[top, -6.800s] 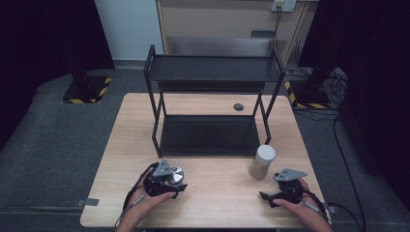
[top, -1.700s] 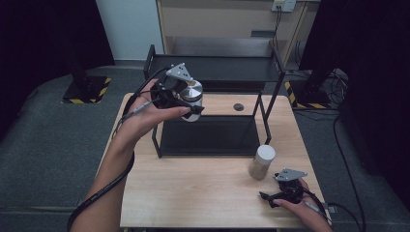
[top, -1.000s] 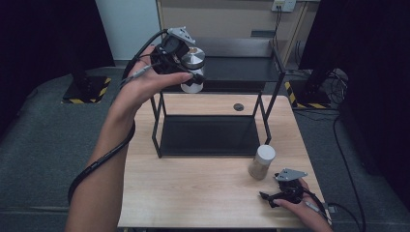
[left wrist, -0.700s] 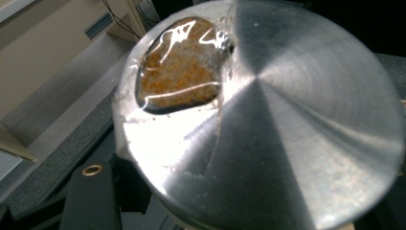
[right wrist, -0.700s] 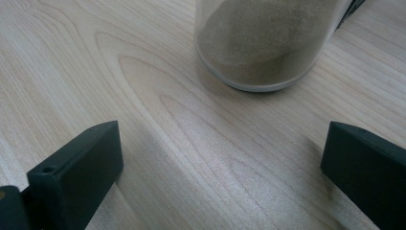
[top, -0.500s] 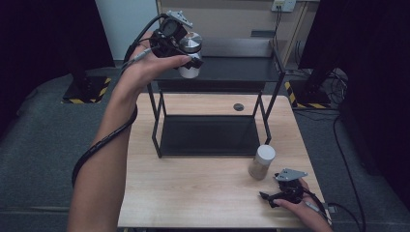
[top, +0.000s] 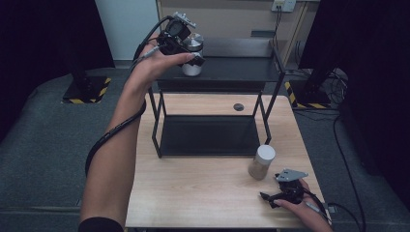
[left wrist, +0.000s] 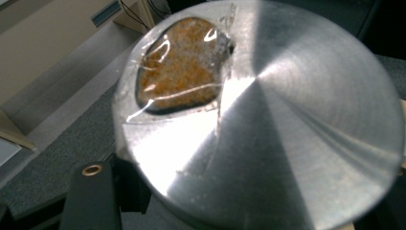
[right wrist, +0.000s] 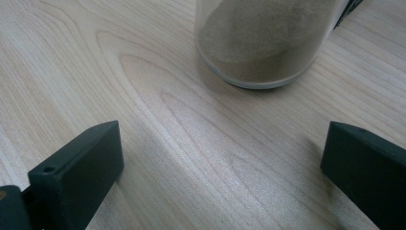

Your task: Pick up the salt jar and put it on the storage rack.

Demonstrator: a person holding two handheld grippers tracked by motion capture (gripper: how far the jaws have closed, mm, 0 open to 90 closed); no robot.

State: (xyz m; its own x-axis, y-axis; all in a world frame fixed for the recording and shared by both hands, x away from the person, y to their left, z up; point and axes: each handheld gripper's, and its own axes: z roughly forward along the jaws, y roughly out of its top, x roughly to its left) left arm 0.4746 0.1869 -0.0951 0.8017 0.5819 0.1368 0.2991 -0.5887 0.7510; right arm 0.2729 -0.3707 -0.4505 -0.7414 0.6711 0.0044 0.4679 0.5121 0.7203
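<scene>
Two jars: brushed-metal shaker (top: pixel 192 60) clamped in left tongs (top: pixel 186 47) above black shelf rack (top: pixel 227 70); glass spice jar (top: pixel 261 162) on pale wooden surface (top: pixel 193 193) before wide-spread right tongs (top: pixel 273 199).

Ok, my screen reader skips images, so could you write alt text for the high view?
The left gripper holds a metal-lidded jar over the top of a black shelf. The right gripper rests open on the wooden table beside a white-lidded jar.
</scene>
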